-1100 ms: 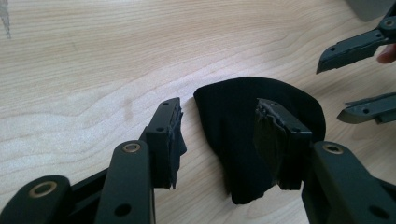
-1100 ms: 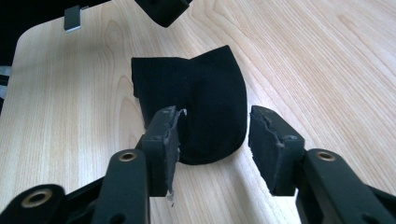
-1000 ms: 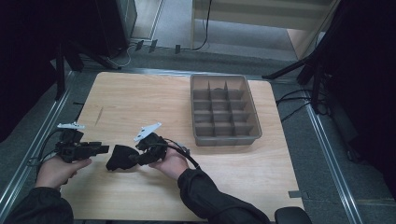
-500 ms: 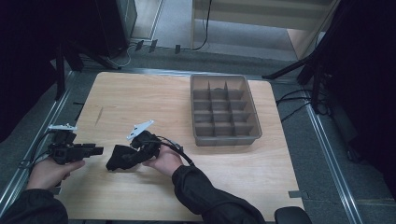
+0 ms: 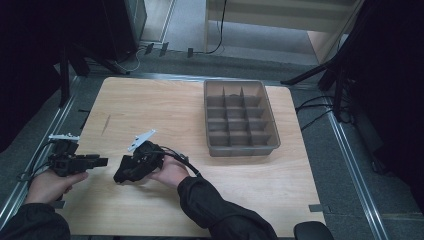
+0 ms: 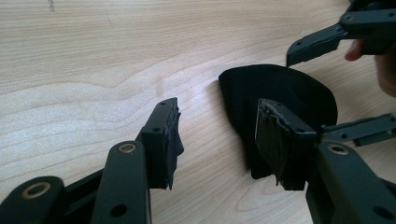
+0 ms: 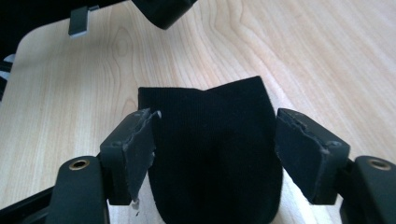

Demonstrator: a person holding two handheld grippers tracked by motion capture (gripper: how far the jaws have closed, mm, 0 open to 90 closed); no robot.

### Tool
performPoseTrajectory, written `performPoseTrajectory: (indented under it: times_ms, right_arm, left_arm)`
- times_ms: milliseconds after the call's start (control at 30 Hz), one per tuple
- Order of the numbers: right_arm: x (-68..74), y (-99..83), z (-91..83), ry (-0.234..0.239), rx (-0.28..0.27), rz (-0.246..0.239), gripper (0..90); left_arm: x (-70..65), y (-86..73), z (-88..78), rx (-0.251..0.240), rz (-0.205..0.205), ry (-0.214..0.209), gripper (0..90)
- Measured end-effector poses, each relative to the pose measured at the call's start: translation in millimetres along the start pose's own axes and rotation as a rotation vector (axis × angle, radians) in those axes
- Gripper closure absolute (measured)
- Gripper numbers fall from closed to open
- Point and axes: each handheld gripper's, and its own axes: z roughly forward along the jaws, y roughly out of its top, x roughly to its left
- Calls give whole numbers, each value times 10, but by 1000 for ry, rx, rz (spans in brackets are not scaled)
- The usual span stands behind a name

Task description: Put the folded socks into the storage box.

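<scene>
Right gripper view — jaws just spread, black cloth [image 7: 212, 154] lying loose between them.

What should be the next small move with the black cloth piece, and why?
Probably bring the left tongs forward to take the near edge of the black cloth piece. The right tongs have just been opening; their pads stand beside the cloth without pressing it, so it seems released on the table. The left tongs are open and aimed at it, still short of it.
</scene>
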Motion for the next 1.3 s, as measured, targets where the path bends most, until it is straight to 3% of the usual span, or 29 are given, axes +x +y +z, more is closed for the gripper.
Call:
performPoseTrajectory:
  times_ms: [200, 500, 633, 833, 1033, 1233, 1300]
  right_arm:
    - [-25, -46, 114, -13, 36, 4, 301]
    - [-4, -91, 166, -24, 39, -1, 324]
    - [31, -109, 182, -48, 43, -43, 339]
    - [33, -134, 157, -72, 52, -49, 462]
    - [23, -161, 105, -66, 50, -7, 667]
    - [-3, -147, 65, -55, 51, 73, 734]
    - [-10, -130, 28, -55, 44, 72, 741]
  left_arm:
    - [0, -2, 21, 13, 2, -3, 486]
    - [9, -6, 22, 16, -4, -2, 486]
    - [9, -8, 31, 20, -8, -3, 484]
    - [16, -9, 22, 17, -19, -6, 481]
    - [14, -6, 25, 19, -23, -12, 485]
    - [14, -5, 28, 18, -22, -13, 489]
    - [21, -6, 25, 16, -20, -12, 490]
